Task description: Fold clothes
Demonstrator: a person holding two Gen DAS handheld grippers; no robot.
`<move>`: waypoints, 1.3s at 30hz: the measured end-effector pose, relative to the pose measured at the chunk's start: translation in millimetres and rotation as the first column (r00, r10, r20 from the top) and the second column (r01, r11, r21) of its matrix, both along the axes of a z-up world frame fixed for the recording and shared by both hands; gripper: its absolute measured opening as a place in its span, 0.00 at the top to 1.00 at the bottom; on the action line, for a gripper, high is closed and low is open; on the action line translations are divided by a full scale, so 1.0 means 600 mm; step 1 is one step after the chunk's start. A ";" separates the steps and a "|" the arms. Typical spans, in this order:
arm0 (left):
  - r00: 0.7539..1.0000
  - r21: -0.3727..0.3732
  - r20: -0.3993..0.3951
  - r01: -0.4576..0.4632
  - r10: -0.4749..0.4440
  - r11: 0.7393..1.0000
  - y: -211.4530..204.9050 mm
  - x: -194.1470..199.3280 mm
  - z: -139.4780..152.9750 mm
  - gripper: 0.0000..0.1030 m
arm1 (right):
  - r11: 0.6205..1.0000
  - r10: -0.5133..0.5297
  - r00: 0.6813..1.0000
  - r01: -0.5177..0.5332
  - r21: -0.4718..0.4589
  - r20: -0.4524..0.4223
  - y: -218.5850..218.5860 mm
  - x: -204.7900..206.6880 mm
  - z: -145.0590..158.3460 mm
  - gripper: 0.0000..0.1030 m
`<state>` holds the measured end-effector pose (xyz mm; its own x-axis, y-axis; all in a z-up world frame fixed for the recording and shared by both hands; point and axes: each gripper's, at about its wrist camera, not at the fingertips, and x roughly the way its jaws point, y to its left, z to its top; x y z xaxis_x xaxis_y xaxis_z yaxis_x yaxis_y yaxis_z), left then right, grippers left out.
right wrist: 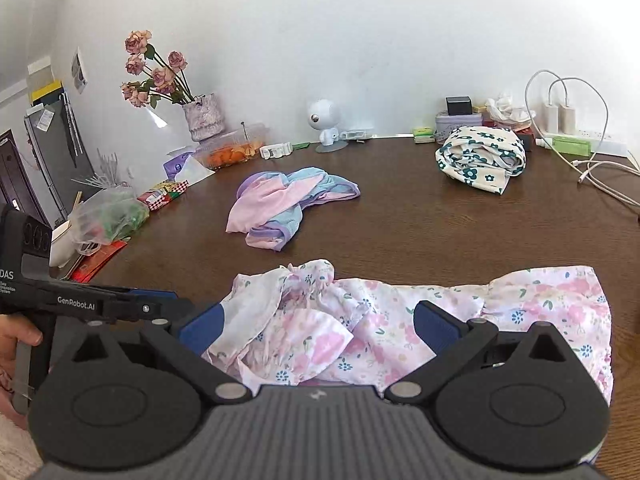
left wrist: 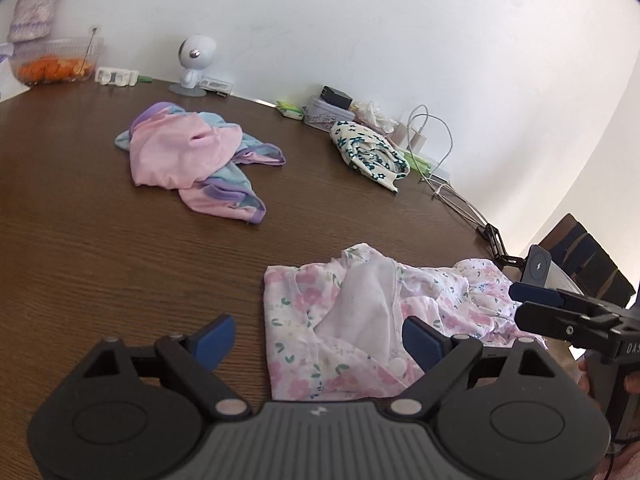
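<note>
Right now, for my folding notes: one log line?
left gripper: open | right gripper: open | floral garment: crumpled, unheld | pink-blue clothes: waiting

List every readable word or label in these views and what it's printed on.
"GenRobot.AI": side of the left gripper, right wrist view.
"DAS": its body, further back; the small print below is unreadable.
"DAS", cut off: right gripper, left wrist view.
Packets and wall papers: too blurred.

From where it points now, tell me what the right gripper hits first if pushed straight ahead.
Most likely the pink floral garment lying crumpled right under the open right gripper, then the wooden table. Depth is hard to judge.
</note>
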<state>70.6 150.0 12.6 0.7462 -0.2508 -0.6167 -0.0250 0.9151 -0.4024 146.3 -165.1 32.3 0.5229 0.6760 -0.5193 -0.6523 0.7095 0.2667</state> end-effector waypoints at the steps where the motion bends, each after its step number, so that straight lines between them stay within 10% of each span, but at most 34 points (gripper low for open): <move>1: 1.000 -0.019 -0.011 -0.014 0.014 1.000 0.006 0.002 -0.003 0.14 | 1.000 0.001 1.000 -0.001 -0.007 -0.002 0.000 0.001 -0.001 0.00; 15: 0.993 -0.054 -0.115 -0.046 0.039 0.998 0.016 0.024 -0.026 0.45 | 0.975 0.156 0.986 -0.145 -0.170 0.055 0.114 0.035 -0.030 0.05; 26: 0.989 -0.053 -0.142 -0.042 0.034 0.998 0.013 0.033 -0.026 0.59 | 0.954 0.159 0.987 -0.157 -0.257 -0.011 0.139 0.073 -0.078 0.35; 34: 0.987 -0.054 -0.157 -0.040 0.031 0.998 0.008 0.035 -0.022 0.59 | 0.953 0.163 0.987 -0.160 -0.258 -0.010 0.131 0.089 -0.075 0.82; 39: 0.986 -0.055 -0.162 -0.039 0.030 0.998 0.005 0.036 -0.022 0.59 | 0.948 0.157 0.988 -0.150 -0.281 0.004 0.127 0.098 -0.079 0.84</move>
<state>92.4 152.8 -0.6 0.6474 -0.2652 -0.7146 -0.1247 0.8880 -0.4425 205.1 -88.8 -14.9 0.4400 0.5789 -0.6865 -0.7631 0.6440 0.0540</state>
